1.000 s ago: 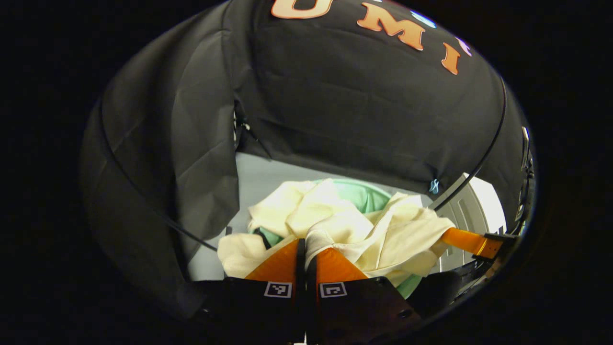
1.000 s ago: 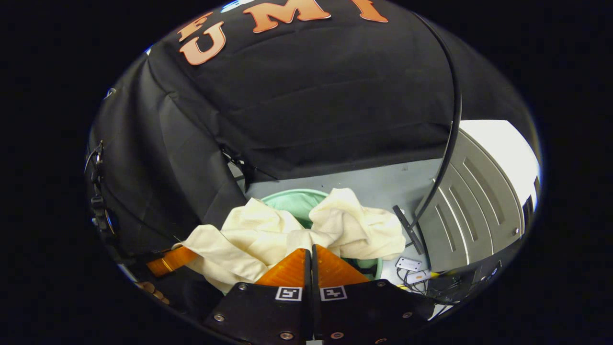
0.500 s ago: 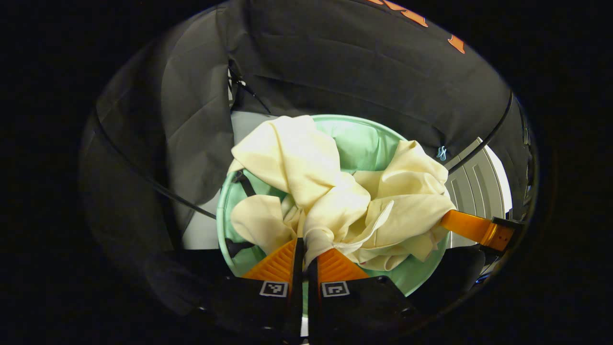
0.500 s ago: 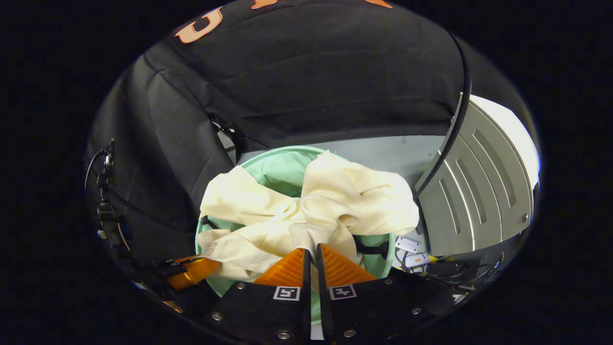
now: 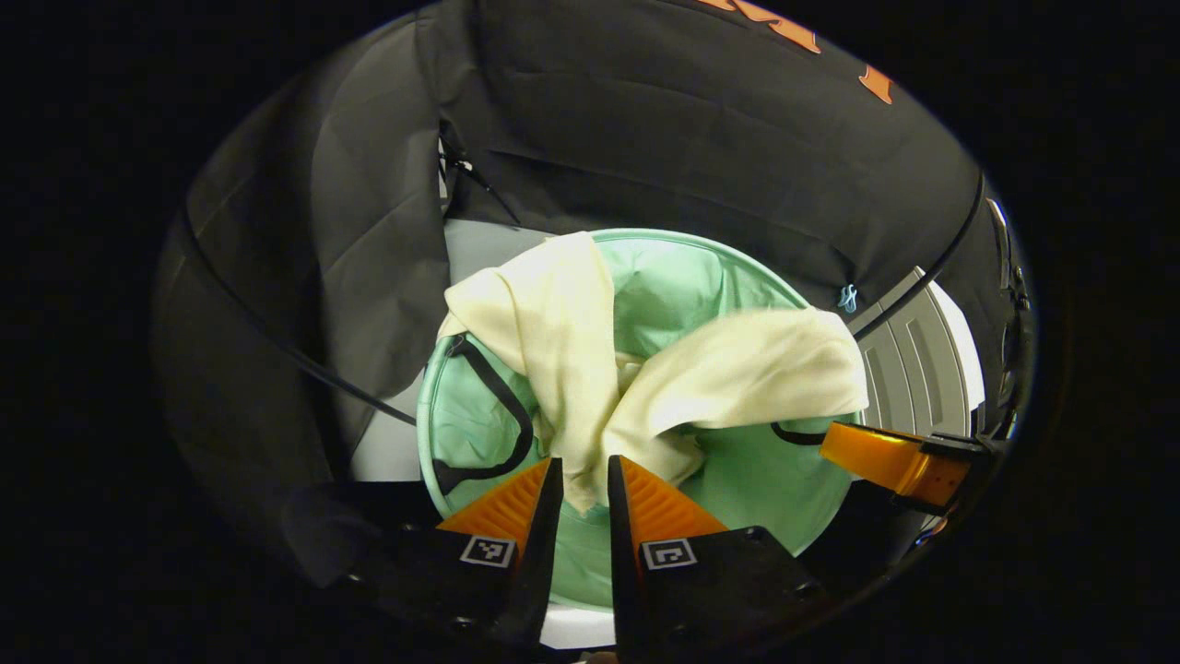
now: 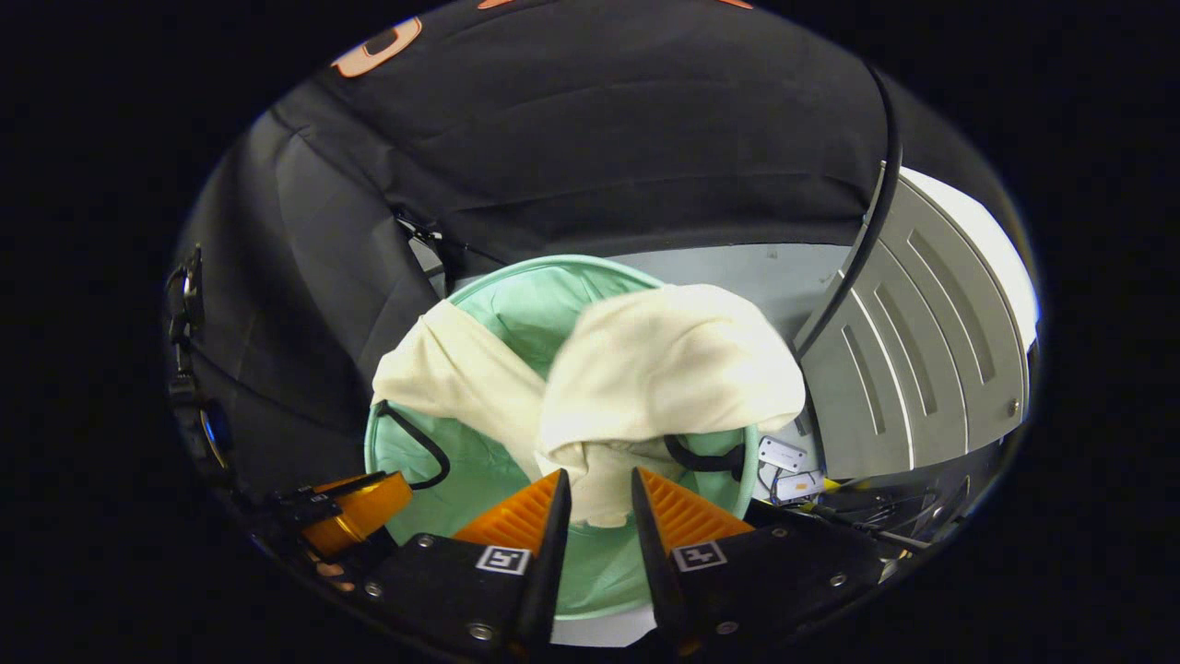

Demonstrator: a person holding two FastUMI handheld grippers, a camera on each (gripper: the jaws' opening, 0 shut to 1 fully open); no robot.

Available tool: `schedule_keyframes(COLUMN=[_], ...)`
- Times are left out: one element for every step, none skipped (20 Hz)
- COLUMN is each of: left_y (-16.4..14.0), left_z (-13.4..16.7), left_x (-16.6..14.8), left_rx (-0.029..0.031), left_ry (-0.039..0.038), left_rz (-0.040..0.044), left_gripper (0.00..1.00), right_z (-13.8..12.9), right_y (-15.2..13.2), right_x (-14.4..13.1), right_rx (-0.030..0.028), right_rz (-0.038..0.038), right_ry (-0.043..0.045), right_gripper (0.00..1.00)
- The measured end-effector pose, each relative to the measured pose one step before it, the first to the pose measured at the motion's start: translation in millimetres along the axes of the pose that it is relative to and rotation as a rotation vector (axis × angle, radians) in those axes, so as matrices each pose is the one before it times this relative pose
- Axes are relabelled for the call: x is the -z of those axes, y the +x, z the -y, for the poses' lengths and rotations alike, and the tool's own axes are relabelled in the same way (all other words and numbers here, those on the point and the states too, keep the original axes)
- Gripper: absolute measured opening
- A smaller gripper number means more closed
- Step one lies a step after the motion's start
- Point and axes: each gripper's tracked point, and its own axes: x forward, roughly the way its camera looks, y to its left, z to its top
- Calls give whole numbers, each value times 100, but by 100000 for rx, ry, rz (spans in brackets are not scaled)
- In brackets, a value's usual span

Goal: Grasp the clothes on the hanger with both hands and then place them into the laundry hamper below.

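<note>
Both tools, left (image 5: 579,484) and right (image 6: 597,498), parted above the hamper (image 5: 737,498); lift clear so the cream garment (image 5: 572,341) drops inside.

my left claw (image 5: 581,489) is above the near rim of the hamper (image 5: 461,433), fingers apart. the cloth (image 5: 590,369) hangs just beyond them, draped into the hamper and over its far rim. my right claw (image 6: 595,503) is also above the near rim, fingers apart, with the cloth just ahead. the hamper stands on the floor (image 6: 737,272), before the wall (image 6: 599,157). a ribbed panel (image 6: 922,350) stands to its right. the left claw is at the lower left of the right gripper view.
</note>
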Motion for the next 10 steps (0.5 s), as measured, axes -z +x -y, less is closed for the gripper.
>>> schedule_keyframes(left_y=[-253, -164, -180, -221, -696, -319, -341, -278, -521, -404], left_z=[29, 425, -181, -104, 98, -177, -337, 61, -72, -106], left_x=[-55, -106, -130, -140, -248, -234, -205, -428, -271, -171], left_rx=[-252, 1504, -568, -190, -454, -1341, -1669, 413, -611, -583], left_ry=[-641, -338, 366, 642, 418, 263, 797, 457, 598, 994], left_rz=[670, 495, 426, 539, 796, 638, 928, 667, 801, 985], left_gripper=[36, 46, 48, 61, 67, 67, 67, 77, 86, 95], right_z=[-245, -369, -25, 62, 5, -219, -259, -378, -228, -396], right_y=[-141, -503, -323, -497, -415, -661, -426, -846, -498, -807], right_x=[-524, -426, -275, -468, -106, -315, -584, -613, -762, -618], right_rx=[-1827, -1280, -544, 225, 314, 75, -498, -322, -370, -617], right_rz=[1225, 964, 928, 1306, 573, 1003, 1519, 1867, 1707, 1157], right_ry=[988, 124, -834, -1235, -617, -311, -678, -1362, -1550, -1779], right_gripper=[53, 49, 66, 70, 80, 84, 91, 94, 94, 94])
